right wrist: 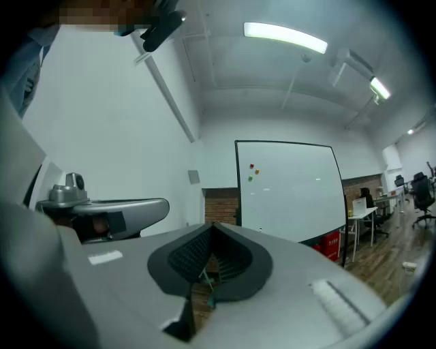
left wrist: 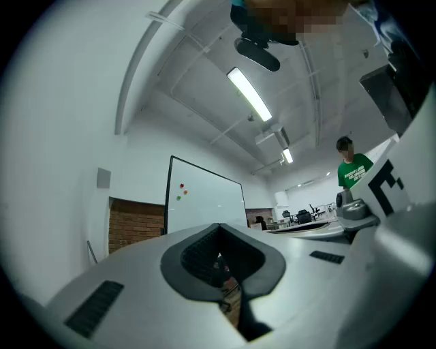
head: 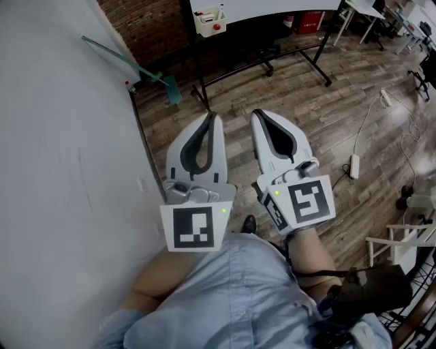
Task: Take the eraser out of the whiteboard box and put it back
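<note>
The whiteboard (head: 272, 5) stands at the far end of the wooden floor, and a small cream box (head: 208, 20) with a red spot hangs at its lower left edge. I cannot make out the eraser in it. My left gripper (head: 210, 118) and right gripper (head: 257, 116) are held side by side in front of my chest, well short of the board. Both are shut with nothing between the jaws. The whiteboard (left wrist: 204, 198) shows beyond the left gripper (left wrist: 219, 225) in the left gripper view. It also stands as the whiteboard (right wrist: 289, 187) past the right gripper (right wrist: 214, 224).
A white wall (head: 61, 136) runs along the left, with a teal-headed broom (head: 146, 71) leaning on it. The board's black stand legs (head: 266, 65) spread over the floor. A power strip (head: 354, 165) and cable lie to the right. A person in a green shirt (left wrist: 354, 170) stands far off.
</note>
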`<state>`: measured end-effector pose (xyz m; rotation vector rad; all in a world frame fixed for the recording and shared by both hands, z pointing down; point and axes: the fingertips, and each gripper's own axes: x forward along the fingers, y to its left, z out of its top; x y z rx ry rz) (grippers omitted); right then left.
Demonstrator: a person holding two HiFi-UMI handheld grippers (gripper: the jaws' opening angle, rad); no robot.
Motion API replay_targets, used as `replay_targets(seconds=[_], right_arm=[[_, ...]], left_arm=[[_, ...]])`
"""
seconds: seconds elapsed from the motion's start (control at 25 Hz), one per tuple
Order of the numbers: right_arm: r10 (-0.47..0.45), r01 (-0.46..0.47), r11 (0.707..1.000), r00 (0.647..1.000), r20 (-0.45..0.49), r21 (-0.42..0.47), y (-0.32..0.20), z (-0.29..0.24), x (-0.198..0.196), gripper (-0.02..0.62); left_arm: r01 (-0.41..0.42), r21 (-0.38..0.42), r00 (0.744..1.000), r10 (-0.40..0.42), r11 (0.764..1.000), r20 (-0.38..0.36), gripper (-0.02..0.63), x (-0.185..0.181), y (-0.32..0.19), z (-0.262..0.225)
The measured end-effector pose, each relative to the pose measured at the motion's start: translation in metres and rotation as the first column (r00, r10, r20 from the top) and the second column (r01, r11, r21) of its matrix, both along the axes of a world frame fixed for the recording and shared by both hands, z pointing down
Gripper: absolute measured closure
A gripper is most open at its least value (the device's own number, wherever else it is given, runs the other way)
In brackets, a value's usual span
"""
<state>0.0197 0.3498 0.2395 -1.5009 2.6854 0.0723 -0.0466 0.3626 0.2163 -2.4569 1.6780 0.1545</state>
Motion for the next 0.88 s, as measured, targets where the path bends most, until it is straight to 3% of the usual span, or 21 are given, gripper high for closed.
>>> replay_targets(seconds=[0.52, 0.88], right_arm=[[-0.012, 0.012, 1.000, 1.000, 0.012, 0.006, 0.014, -0.003, 0.006, 0.595], [-0.063, 0.063, 0.998, 0.996, 0.063, -0.005, 0.017, 0.000, 0.027, 0.594]], left_arm=[[0.009, 0.006, 1.000, -0.009, 1.000, 0.004, 0.601, 0.005, 0.016, 0.000], [0.013, 0.002, 1.000, -0.013, 1.000, 0.000, 0.601, 0.031, 0.017, 0.005]])
